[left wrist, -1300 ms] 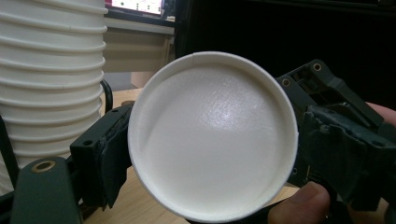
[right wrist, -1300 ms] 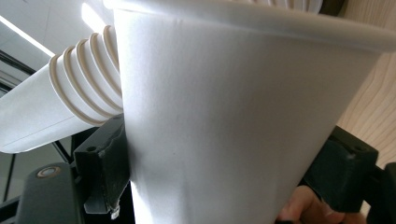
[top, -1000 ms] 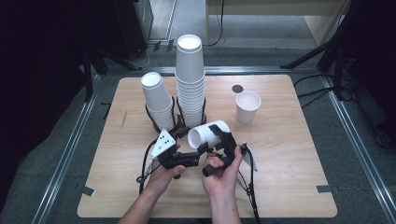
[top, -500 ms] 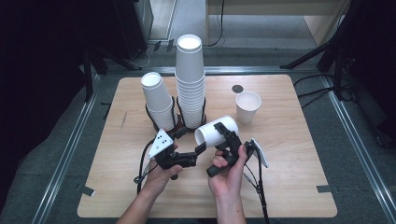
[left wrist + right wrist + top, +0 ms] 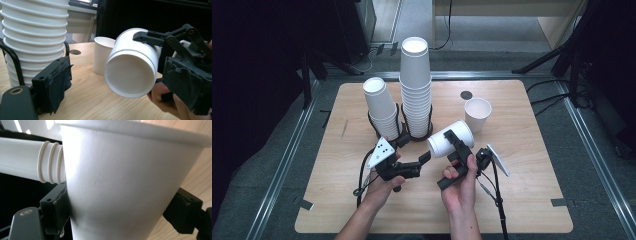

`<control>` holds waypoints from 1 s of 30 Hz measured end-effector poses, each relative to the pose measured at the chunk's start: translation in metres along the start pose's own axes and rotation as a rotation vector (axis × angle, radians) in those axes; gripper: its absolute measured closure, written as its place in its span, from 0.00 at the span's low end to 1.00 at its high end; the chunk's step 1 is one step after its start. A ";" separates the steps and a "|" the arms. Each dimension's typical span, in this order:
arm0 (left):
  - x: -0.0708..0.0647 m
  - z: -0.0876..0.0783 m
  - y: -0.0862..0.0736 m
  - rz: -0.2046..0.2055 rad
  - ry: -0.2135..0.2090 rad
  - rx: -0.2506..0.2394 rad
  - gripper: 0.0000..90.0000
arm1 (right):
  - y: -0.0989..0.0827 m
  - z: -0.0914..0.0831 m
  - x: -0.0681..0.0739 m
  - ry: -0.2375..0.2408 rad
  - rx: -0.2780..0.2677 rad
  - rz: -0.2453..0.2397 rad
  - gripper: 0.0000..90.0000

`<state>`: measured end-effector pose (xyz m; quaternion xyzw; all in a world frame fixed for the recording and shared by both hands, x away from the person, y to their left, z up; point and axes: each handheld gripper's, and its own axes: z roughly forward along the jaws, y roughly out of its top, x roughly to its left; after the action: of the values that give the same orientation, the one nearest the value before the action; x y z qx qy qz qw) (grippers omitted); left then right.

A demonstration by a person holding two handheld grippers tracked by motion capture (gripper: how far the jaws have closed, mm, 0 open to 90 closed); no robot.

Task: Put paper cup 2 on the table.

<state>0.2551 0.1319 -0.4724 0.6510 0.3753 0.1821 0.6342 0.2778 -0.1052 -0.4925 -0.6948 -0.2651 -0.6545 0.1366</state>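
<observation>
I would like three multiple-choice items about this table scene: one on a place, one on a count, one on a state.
1. Where does the single upright cup stand?
A. Right of the tall stack
B. Left of the short stack
C. On top of a stack

2. How many stacks of cups stand in the black holder?
A. One
B. Two
C. Four

3. What is the state of the right gripper?
A. Open above the table
B. Shut on nothing
C. Shut on a tilted cup

Answers:
1 A, it stands on the table right of the tall stack.
2 B, the tall stack and the short stack.
3 C, its jaws press the sides of the held cup, bottom turned toward the left gripper.
</observation>
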 end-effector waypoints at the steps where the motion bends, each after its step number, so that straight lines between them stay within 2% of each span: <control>1: 0.000 0.000 0.000 0.000 -0.002 0.001 0.10 | 0.002 -0.002 0.002 -0.003 -0.003 -0.034 0.20; 7: -0.002 0.000 0.000 0.004 -0.003 0.008 0.10 | 0.005 -0.008 0.011 -0.045 -0.038 -0.206 0.19; 13: -0.003 -0.001 0.000 0.001 -0.008 0.015 0.10 | 0.008 -0.012 0.016 -0.069 -0.060 -0.344 0.19; 17: -0.004 -0.001 0.000 0.001 -0.010 0.016 0.10 | 0.012 -0.016 0.019 -0.083 -0.084 -0.408 0.19; 30: 0.004 -0.010 -0.004 0.002 0.016 0.034 0.10 | 0.013 -0.021 0.027 -0.167 -0.135 -0.734 0.19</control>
<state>0.2496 0.1417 -0.4762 0.6605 0.3828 0.1813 0.6200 0.2675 -0.1220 -0.4615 -0.6118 -0.4630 -0.6170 -0.1751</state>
